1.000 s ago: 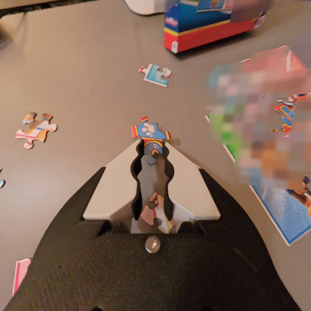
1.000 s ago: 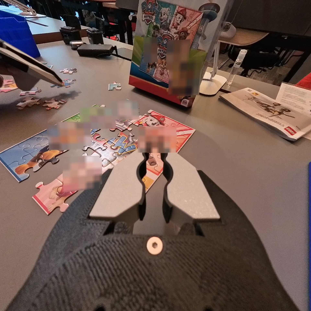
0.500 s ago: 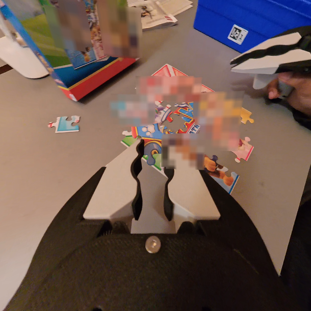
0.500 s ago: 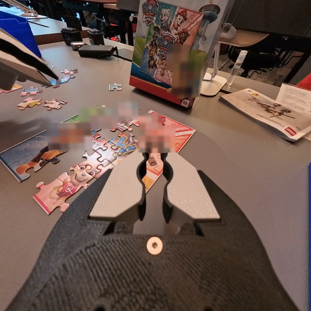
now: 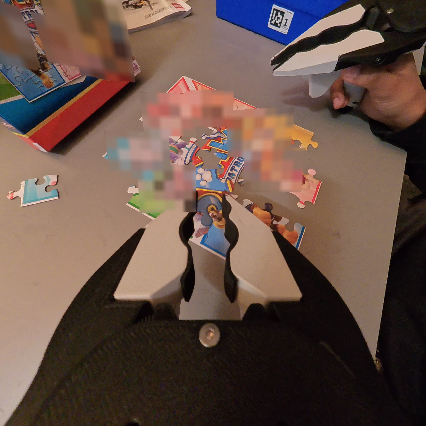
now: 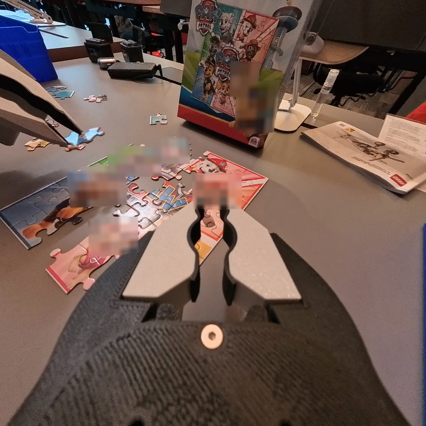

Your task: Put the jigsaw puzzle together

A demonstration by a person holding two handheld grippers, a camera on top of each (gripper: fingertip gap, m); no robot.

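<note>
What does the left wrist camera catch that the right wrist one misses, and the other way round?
Only the left view: the hand gripping the right gripper, which has nothing between its fingers. Only the right view: a clear spray bottle, a black power brick, and a side look at the left gripper pinching a blue puzzle piece. Both: the half-built puzzle, the puzzle box and the booklet.
</note>
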